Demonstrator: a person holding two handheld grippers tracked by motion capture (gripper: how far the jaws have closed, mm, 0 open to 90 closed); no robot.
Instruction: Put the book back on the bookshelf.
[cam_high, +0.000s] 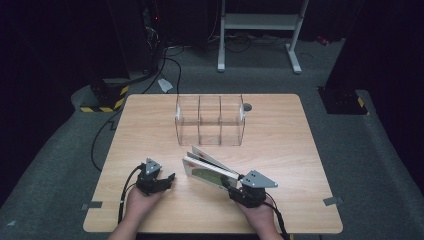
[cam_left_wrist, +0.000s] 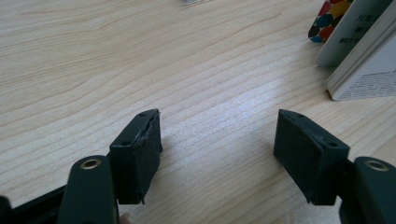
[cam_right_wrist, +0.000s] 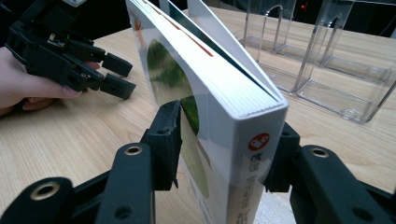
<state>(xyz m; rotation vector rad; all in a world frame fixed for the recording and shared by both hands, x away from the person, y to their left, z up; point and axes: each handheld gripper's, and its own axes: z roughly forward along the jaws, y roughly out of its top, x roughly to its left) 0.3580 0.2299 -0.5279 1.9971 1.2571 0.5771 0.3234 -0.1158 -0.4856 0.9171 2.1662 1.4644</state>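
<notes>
- Right gripper (cam_high: 235, 181) is sitting at about 5 o'clock on the wooden table (cam_high: 280, 135) in the high view, held in the person's right hand (cam_high: 260, 215); its grey three-cornered plate is facing up.
- In the right gripper view its two black jaws are clamping a white book (cam_right_wrist: 219, 116) at the spine end, one pad on the green-printed cover, the other on the back.
- The book (cam_high: 207, 170) is tilting, spine toward the gripper, far end pointing toward 10 o'clock; its front cover is fanning slightly apart from the pages. Whether its far corner is touching the table cannot be told.
- Left gripper (cam_high: 167, 179) is lying at about 7 o'clock, near the table's front edge, in the person's left hand (cam_high: 142, 197). In the left gripper view its jaws are standing wide apart over bare wood, nothing between them (cam_left_wrist: 217, 149).
- The book's edge (cam_left_wrist: 364, 70) is showing at 2 o'clock in the left gripper view, close to but apart from that gripper.
- A clear plastic three-compartment organiser (cam_high: 210, 120) is standing at 12 o'clock from the book, well apart from both grippers.
- A small grey round object (cam_high: 247, 106) is lying just beside the organiser's right end.
</notes>
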